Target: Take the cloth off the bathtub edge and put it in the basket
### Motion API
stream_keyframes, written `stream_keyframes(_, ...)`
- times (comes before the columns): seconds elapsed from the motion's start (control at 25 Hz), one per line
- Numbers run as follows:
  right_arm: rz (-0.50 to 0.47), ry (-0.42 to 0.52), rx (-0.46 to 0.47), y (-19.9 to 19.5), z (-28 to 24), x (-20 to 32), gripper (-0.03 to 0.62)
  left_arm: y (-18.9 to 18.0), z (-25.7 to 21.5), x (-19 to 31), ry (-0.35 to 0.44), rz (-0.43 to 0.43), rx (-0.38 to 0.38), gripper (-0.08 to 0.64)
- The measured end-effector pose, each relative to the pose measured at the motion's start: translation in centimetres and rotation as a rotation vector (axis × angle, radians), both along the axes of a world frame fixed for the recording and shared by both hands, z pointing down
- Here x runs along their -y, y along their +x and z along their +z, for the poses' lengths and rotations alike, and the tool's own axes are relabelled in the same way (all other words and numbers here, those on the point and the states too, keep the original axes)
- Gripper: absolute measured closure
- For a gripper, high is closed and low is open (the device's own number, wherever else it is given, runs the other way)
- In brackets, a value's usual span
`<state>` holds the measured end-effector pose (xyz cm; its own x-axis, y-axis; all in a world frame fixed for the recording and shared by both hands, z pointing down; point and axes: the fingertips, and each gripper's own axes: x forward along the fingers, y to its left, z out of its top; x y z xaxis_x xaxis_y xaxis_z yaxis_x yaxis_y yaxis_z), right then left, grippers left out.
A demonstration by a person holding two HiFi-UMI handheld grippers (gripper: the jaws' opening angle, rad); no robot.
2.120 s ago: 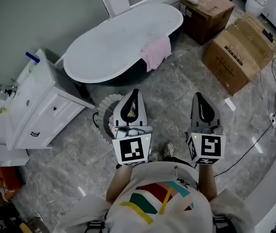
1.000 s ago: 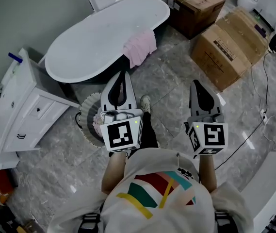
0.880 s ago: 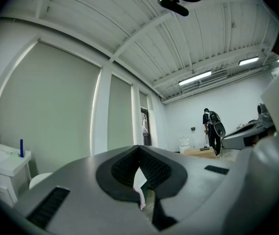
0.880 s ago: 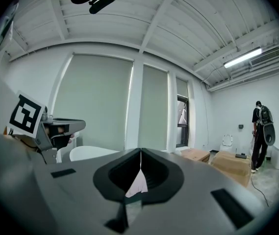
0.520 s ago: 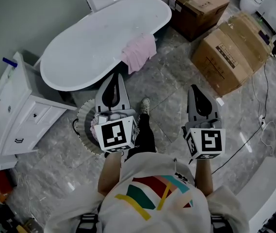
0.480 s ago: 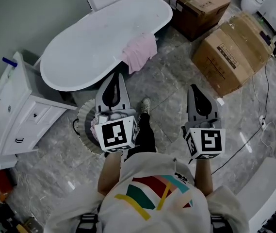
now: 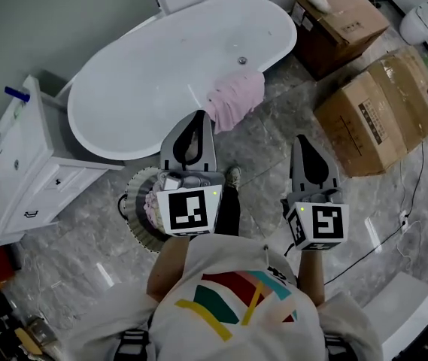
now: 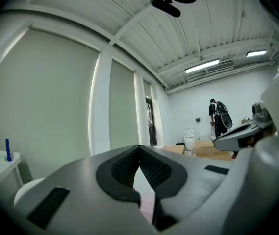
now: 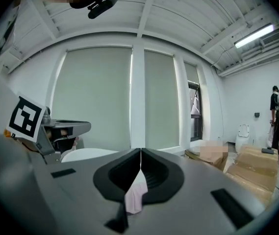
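Presently, item by item.

Left gripper [image 8: 139,149]: fingers [image 8: 123,168] pressed together along their tips, nothing caught between them. In the head view the left gripper [image 7: 198,116] is held above the floor [image 7: 270,153], its tip pointing toward the near side of the bathtub [image 7: 161,66].

Right gripper [image 9: 140,151]: fingers [image 9: 155,173] likewise closed tip to tip and empty. In the head view the right gripper [image 7: 302,138] is beside the left one, apart from it, over bare floor.

Cloth [image 7: 235,101]: pink, draped over the near edge of the bathtub, its lower part hanging down the outer wall. It is just ahead of the left gripper's tip and not touched by either gripper. The cloth shows as a pink patch behind the closed fingers in the right gripper view [image 9: 133,198] and faintly in the left gripper view [image 8: 147,205].

Basket [image 7: 134,201]: round, pale ribbed rim, on the floor near the bathtub, partly covered in the head view by the left gripper.

Surroundings: white cabinet [image 7: 14,175] at the left, by the tub's end; two cardboard boxes [image 7: 383,119] [image 7: 341,17] at the right; a dark cable [image 7: 394,216] lying on the grey tiled floor. A distant person [image 8: 218,117] stands at the far wall.
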<state>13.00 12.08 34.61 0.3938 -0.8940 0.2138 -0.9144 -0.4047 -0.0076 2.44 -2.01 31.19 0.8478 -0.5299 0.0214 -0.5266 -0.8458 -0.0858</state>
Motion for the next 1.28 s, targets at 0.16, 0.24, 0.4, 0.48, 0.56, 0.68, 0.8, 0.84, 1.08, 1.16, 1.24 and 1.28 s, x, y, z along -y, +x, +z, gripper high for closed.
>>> stream_keyframes(0.16, -0.028, 0.008, 0.015, 2.5, -1.0, 6.9, 0.580, 3.2, -2.2, 5.9, 0.013, -0.001, -0.049, 0.541)
stream_keyframes(0.24, -0.049, 0.001, -0.003, 3.7, -1.5, 9.8, 0.580, 4.6, -2.5, 8.4, 0.011, -0.009, -0.054, 0.541)
stream_keyframes(0.4, -0.061, 0.006, -0.031, 5.8, -2.3, 13.7, 0.580, 6.6, -2.3, 12.6, 0.002, -0.034, -0.064, 0.541)
stream_keyframes(0.48, -0.067, 0.013, -0.036, 6.9, -2.7, 15.1, 0.580, 7.2, -2.4, 14.1, -0.003, -0.049, -0.072, 0.541)
stream_keyframes(0.56, -0.082, 0.021, -0.034, 7.7, -2.9, 16.2, 0.580, 7.7, -2.5, 15.2, -0.005, -0.069, -0.078, 0.541)
stream_keyframes(0.68, -0.123, 0.020, -0.054, 9.0, -3.4, 17.8, 0.580, 8.7, -2.4, 16.3, -0.010, -0.096, -0.081, 0.541)
stream_keyframes(0.8, -0.154, 0.031, -0.060, 10.7, -3.6, 19.4, 0.580, 9.8, -2.7, 17.0, -0.006, -0.126, -0.091, 0.541)
stream_keyframes(0.84, -0.170, 0.036, -0.062, 11.2, -3.7, 20.0, 0.580, 10.0, -2.7, 17.3, -0.001, -0.141, -0.082, 0.541)
stream_keyframes(1.08, -0.333, 0.073, -0.071, 13.6, -5.3, 23.3, 0.580, 12.3, -3.2, 18.6, 0.014, -0.255, -0.083, 0.541)
stream_keyframes(1.16, -0.380, 0.081, -0.073, 14.4, -5.5, 24.2, 0.580, 13.0, -3.6, 19.0, 0.029, -0.285, -0.082, 0.541)
stream_keyframes(1.24, -0.429, 0.084, -0.076, 15.0, -5.5, 25.0, 0.580, 13.4, -3.6, 19.4, 0.031, -0.323, -0.070, 0.541)
stream_keyframes(1.28, -0.449, 0.086, -0.079, 15.2, -5.6, 25.3, 0.580, 13.6, -3.6, 19.5, 0.031, -0.338, -0.068, 0.541)
